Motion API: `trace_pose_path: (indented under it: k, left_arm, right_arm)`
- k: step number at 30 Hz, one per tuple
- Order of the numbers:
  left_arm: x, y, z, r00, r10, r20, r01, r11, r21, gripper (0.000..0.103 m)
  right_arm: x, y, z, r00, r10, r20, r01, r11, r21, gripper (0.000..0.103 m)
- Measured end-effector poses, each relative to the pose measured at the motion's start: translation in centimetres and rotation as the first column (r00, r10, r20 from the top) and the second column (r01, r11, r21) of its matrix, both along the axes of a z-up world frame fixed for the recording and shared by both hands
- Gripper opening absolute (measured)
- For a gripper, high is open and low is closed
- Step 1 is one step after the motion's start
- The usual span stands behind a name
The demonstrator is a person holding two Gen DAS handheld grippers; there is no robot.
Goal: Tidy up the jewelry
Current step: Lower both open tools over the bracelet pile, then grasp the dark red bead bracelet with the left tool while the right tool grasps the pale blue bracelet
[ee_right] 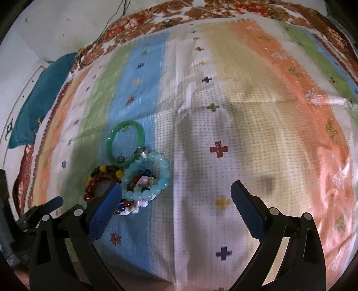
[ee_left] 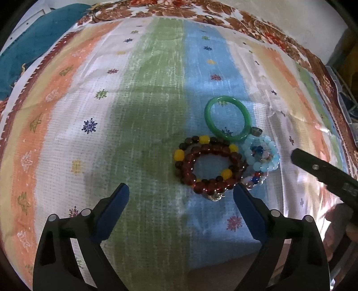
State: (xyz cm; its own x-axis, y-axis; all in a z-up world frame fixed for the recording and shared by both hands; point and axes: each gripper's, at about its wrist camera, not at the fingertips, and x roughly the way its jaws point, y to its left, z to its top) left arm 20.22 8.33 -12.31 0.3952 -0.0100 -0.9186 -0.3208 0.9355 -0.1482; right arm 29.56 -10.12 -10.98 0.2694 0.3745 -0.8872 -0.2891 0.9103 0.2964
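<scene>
The cloth (ee_left: 156, 100) runs in stripes of orange, pale yellow, white, green and blue, dotted with small stars and crosses, inside a red-brown zigzag edge. Under it lies a rust-and-white floral spread (ee_left: 246, 20). The bangle (ee_left: 228, 120) is plain jade green. One beaded bracelet (ee_left: 210, 165) is dark red with yellow beads; another (ee_left: 264, 154) is pale blue. A teal fabric (ee_left: 44, 40) lies at the far left. Each claw has blue pads (ee_left: 116, 215) on black arms.

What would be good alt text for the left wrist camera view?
A cluster of jewelry lies on a striped cloth: a green bangle, a dark red beaded bracelet and a light blue beaded bracelet. The open left gripper hovers just short of it, holding nothing.
</scene>
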Motion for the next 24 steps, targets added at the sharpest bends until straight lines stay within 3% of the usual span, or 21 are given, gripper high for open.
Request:
trace_pose_path:
  k: [3, 6, 13, 16, 20, 24]
  left_arm:
    - [0.3, 0.0, -0.1, 1.0, -0.007, -0.001, 0.007, 1.0, 0.011, 0.09]
    - [0.5, 0.0, -0.6, 1.0, -0.004, -0.02, 0.004, 1.0, 0.023, 0.084]
    - [1.0, 0.2, -1.3, 0.999, -0.032, -0.023, 0.031, 0.998, -0.063, 0.079]
    - [1.0, 0.6, -1.8, 0.999, -0.019, -0.036, 0.017, 0.997, -0.069, 0.067]
    - [0.9, 0.6, -2.2, 0.999, -0.024, -0.041, 0.021, 0.997, -0.072, 0.066]
    - [0.9, 0.4, -2.1, 0.999, -0.039, -0.036, 0.036, 0.995, -0.09, 0.052]
  right_arm:
    - [0.7, 0.1, -0.8, 1.0, -0.003, -0.021, 0.003, 1.0, 0.0, 0.099]
    - [1.0, 0.0, -1.5, 0.999, -0.011, -0.046, 0.012, 1.0, 0.01, 0.087]
    - [1.9, 0.5, -2.1, 0.999, -0.006, -0.044, 0.007, 1.0, 0.024, 0.085]
    - [2.1, 0.6, -2.2, 0.999, -0.004, -0.036, 0.004, 1.0, 0.008, 0.073]
    - [2.3, 0.8, -2.4, 1.0, 0.0, -0.028, 0.0, 1.0, -0.022, 0.069]
    - [2.0, 1.6, -2.4, 1.0, 0.031, 0.0, -0.031, 0.997, -0.076, 0.055]
